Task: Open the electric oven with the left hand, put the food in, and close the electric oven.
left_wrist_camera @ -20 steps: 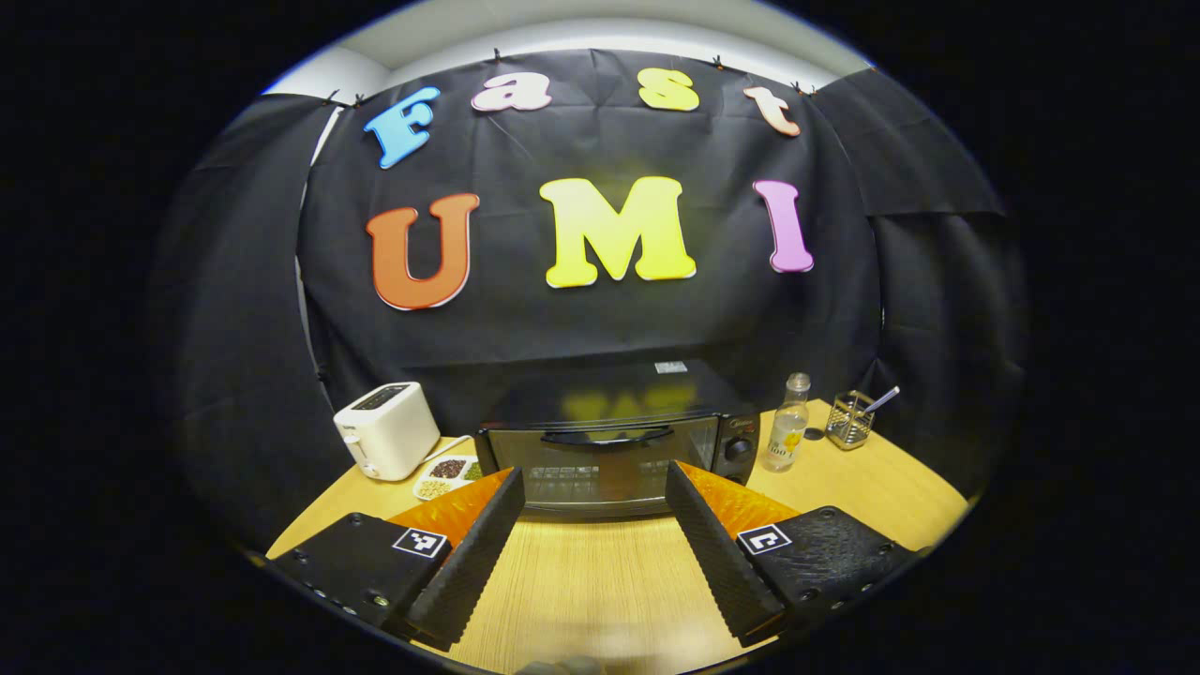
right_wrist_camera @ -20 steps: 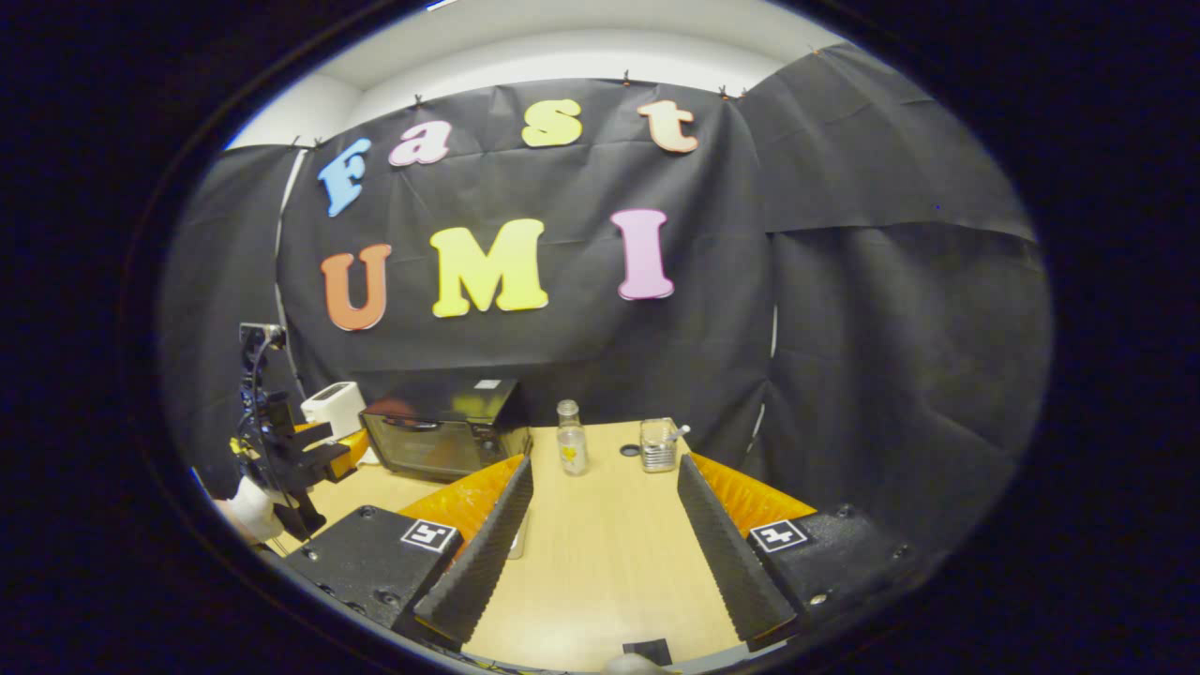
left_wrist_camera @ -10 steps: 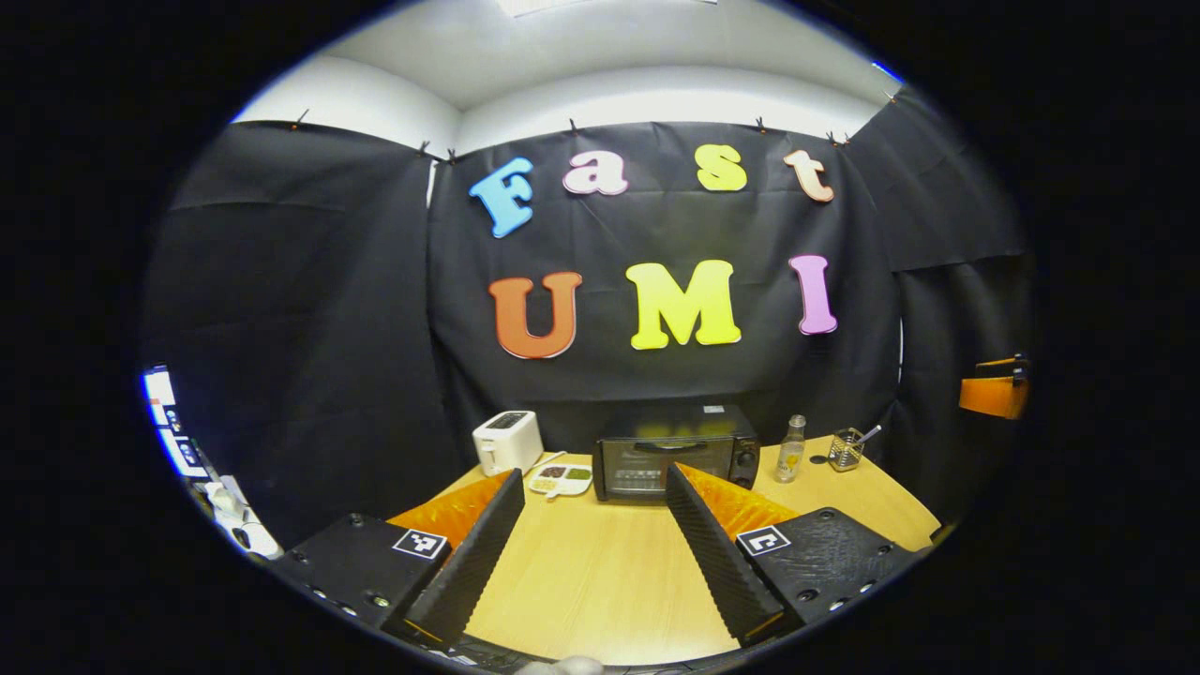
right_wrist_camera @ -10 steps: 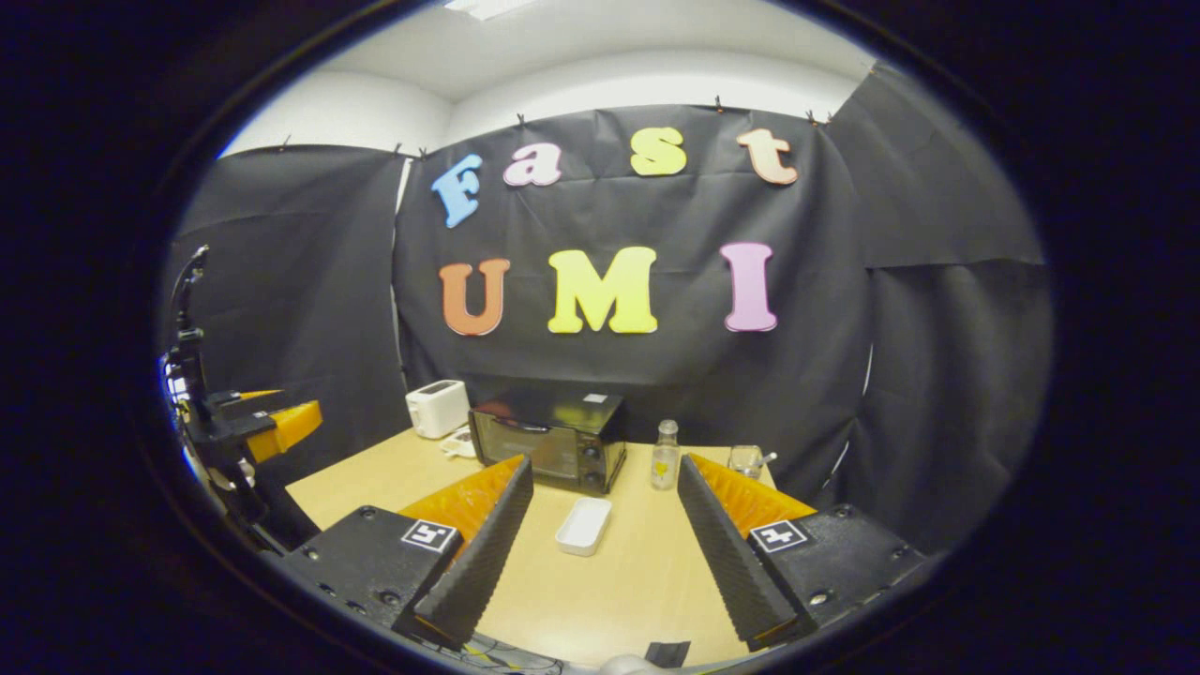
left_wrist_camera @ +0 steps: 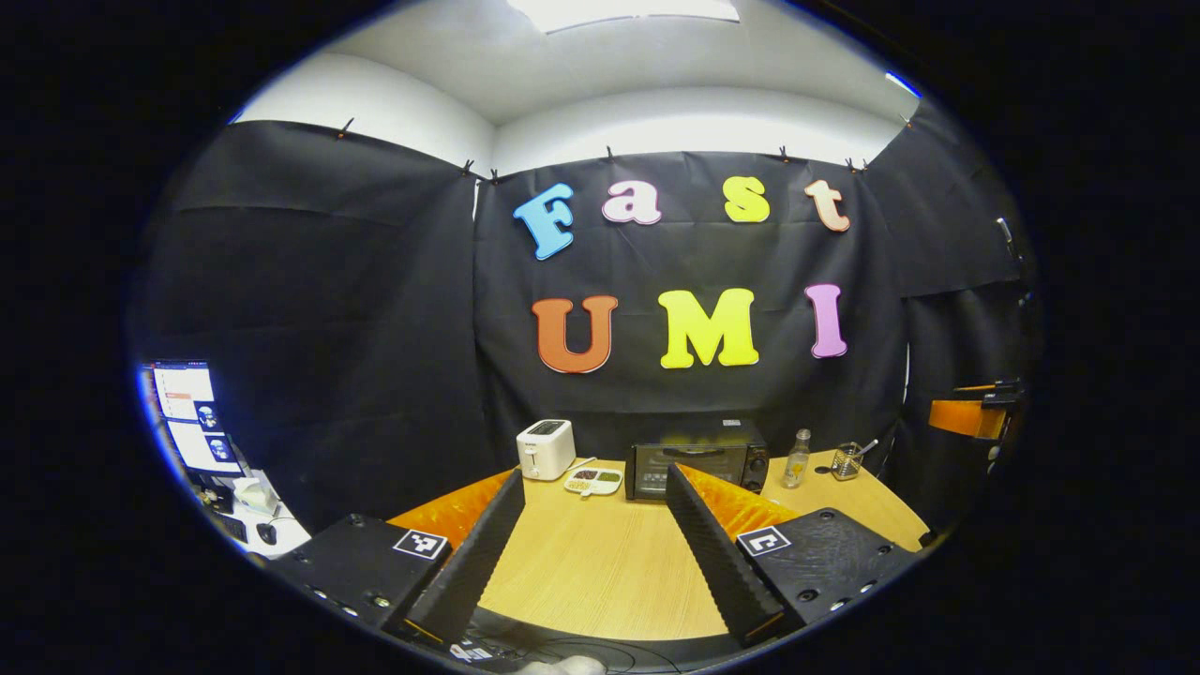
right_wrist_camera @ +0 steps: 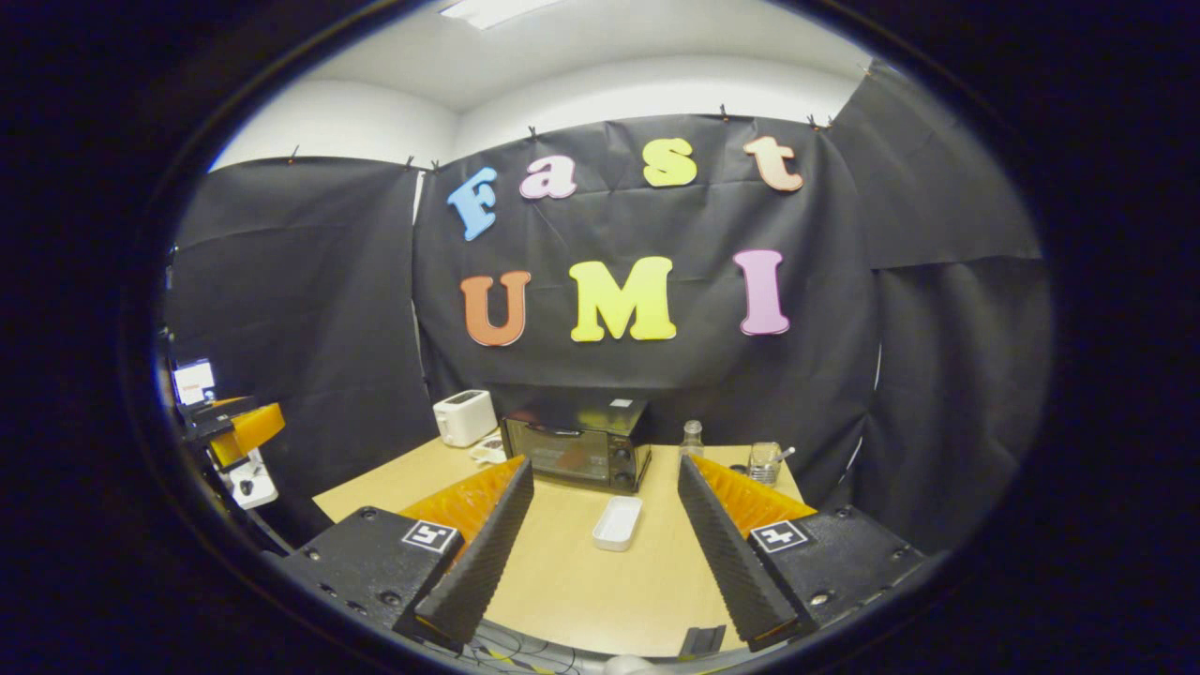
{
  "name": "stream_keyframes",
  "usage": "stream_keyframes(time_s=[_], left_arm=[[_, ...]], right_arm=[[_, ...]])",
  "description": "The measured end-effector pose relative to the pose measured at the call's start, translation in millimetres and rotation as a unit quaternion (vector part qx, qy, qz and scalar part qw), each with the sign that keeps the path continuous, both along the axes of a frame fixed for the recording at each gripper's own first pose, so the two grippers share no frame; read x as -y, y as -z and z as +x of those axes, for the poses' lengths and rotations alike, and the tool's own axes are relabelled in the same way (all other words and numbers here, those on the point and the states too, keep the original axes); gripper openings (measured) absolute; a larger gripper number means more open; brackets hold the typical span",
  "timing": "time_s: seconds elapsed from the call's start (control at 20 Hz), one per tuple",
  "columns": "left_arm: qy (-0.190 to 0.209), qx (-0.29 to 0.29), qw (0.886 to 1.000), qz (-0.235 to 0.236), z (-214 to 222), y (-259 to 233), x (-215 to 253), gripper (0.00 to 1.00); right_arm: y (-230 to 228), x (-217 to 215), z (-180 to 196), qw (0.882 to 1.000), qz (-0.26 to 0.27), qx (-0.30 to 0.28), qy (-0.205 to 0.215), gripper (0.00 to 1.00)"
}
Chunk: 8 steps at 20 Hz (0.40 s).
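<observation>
Left gripper and right gripper, each with jaws spread wide and holding nothing, both above the near edge of the wooden table. The oven, door closed, stands at the far side of the table by the black cloth. A toaster and a divided plate lie to its left, a bottle and a glass jar to its right. A white tray rests on the table in front of the oven, apart from it.

A black electric oven stands shut at the table's back; a white tray lies before it.
</observation>
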State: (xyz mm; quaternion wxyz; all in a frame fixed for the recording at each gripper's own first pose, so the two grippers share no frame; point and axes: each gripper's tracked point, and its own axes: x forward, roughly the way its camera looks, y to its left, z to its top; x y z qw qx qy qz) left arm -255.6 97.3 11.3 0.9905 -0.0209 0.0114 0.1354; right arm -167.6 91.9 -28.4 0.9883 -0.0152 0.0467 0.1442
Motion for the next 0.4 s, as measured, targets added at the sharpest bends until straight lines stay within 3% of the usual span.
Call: stream_keyframes(time_s=[0.4], left_arm=[[0.028, 0.007, 1.000, -0.004, -13.0, -8.6, -10.0, 0.96]], right_arm=[[-14.6, -40.2, -22.3, 1.000, 0.003, 0.013, 0.005, 0.96]])
